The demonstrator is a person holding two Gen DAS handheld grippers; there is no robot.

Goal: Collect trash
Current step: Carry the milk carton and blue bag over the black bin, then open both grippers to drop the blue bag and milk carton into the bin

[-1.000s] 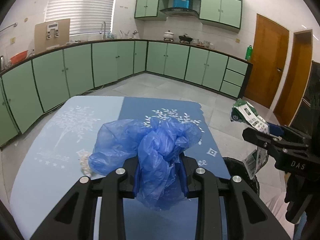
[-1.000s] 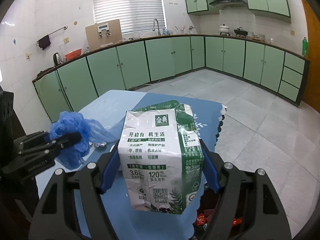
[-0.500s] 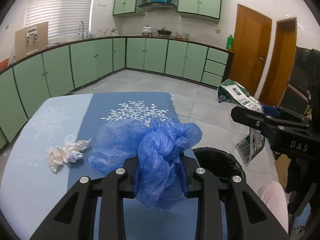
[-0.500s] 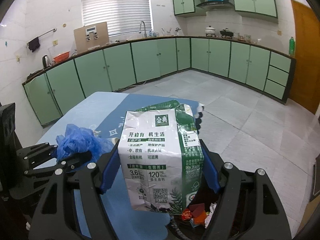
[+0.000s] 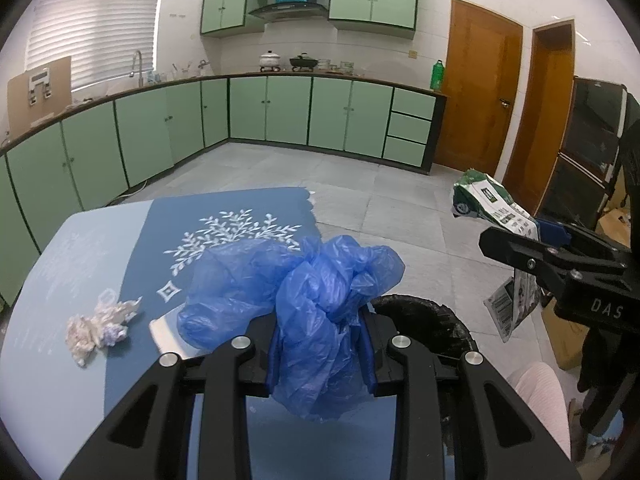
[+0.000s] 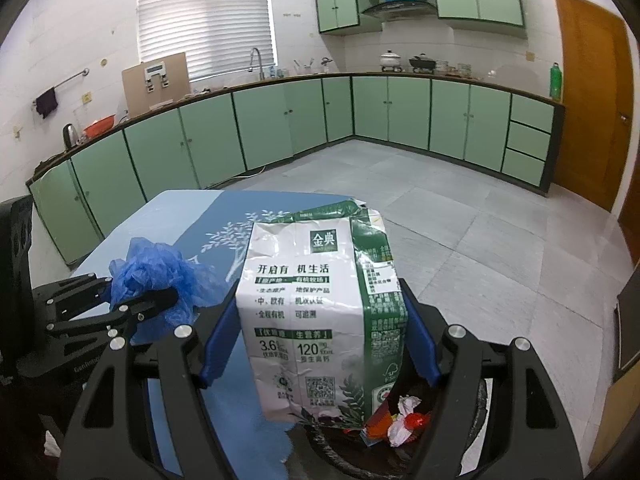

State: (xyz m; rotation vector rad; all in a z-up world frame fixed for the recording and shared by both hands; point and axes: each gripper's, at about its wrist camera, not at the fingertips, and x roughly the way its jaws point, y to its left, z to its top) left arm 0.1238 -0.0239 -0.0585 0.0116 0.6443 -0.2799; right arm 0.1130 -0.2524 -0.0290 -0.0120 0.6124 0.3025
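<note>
Looking along the left gripper (image 5: 322, 354), its fingers pinch a crumpled blue plastic bag (image 5: 304, 300) above the table edge, beside the black bin (image 5: 436, 320); a white wrapper wad (image 5: 98, 322) lies uncollected on the tablecloth (image 5: 52, 380). From the right wrist, the right gripper (image 6: 316, 344) clamps a flattened milk carton (image 6: 316, 312) over the bin (image 6: 476, 412), which already holds scraps. Judged so, 2 drops and 1 pickup remain.
</note>
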